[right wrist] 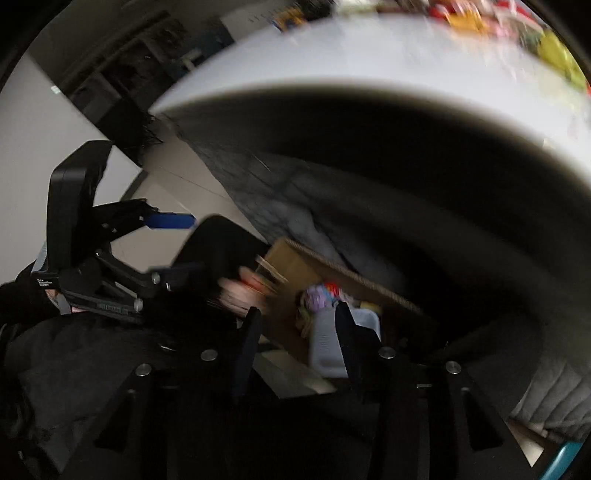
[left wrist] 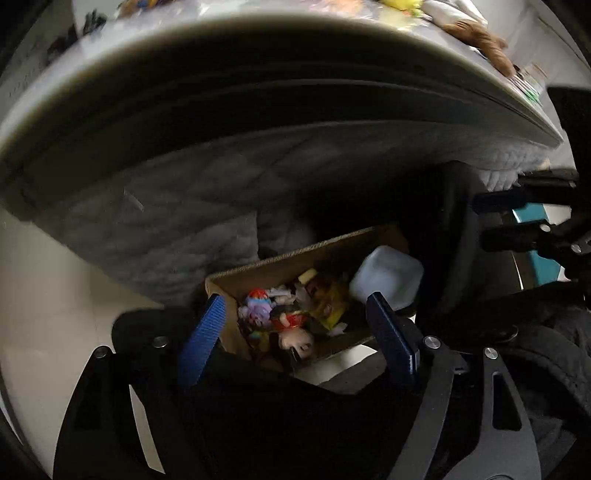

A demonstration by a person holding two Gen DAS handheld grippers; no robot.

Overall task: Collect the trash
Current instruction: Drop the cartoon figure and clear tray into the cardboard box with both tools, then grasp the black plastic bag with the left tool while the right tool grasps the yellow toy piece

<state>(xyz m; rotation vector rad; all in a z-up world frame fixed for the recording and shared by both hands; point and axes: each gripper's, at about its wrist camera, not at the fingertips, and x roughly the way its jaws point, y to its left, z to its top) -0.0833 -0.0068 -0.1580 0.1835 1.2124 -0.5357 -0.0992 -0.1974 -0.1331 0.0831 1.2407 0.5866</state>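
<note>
Left hand-held gripper (left wrist: 295, 325) gapes above cardboard box (left wrist: 258, 269) under table edge (left wrist: 332, 48)

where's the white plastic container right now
In the left wrist view, the white plastic container sits in the right end of the cardboard box on the floor, beside the colourful trash.

Right wrist view is motion-smeared — the items on the tabletop (right wrist: 480, 22) are colour streaks, unreadable. My cardboard box (right wrist: 291, 266) is half covered by my right gripper (right wrist: 295, 332) and a blurred pinkish object (right wrist: 243, 291) — identity unclear. Left view: the box's near end sits hidden behind my left gripper (left wrist: 295, 332).
</note>
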